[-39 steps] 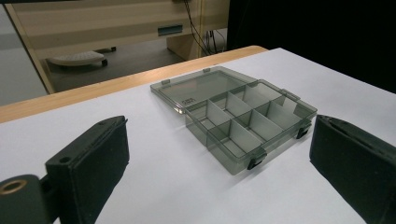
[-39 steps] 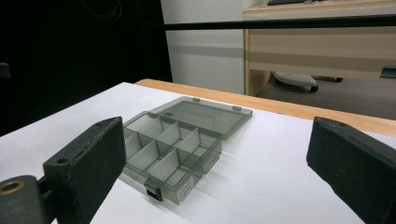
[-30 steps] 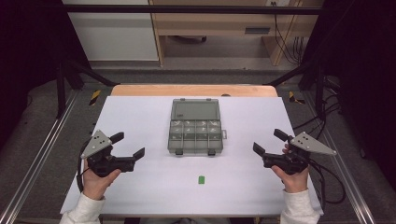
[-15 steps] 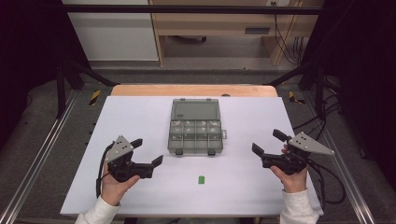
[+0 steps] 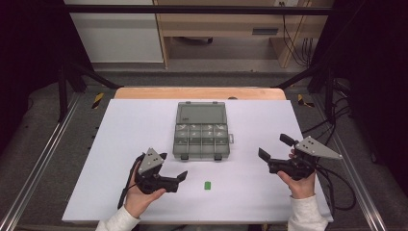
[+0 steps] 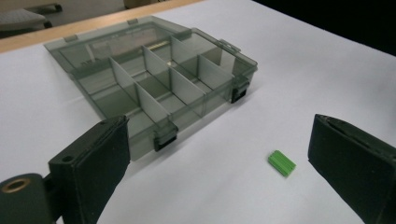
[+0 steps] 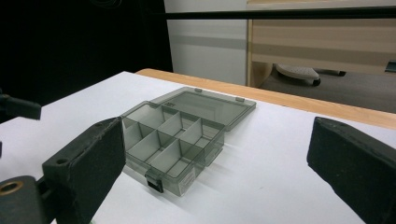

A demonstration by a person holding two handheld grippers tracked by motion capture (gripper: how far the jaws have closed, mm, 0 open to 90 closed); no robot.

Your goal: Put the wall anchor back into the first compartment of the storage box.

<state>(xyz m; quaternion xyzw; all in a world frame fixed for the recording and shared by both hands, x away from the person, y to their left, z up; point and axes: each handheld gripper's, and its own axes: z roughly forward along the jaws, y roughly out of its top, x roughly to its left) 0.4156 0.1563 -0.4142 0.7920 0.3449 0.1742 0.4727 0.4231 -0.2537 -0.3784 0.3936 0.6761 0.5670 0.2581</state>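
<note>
- A white table with a wooden far edge is seen
- Grey floor is flanked by metal rails
- A wooden desk is set behind

Cut off and out of your sight

In your left gripper view, both jaws run off the bottom edge; the organizer box hides its near-left corner behind one.

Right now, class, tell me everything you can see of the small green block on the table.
The small green block is a bright green rectangular piece, plastic by its look, with fine ridges along its top. It lies flat on the white table, in front of the open compartment box and apart from it. Nothing touches it; the left gripper, jaws open, sits just beside it.
</note>
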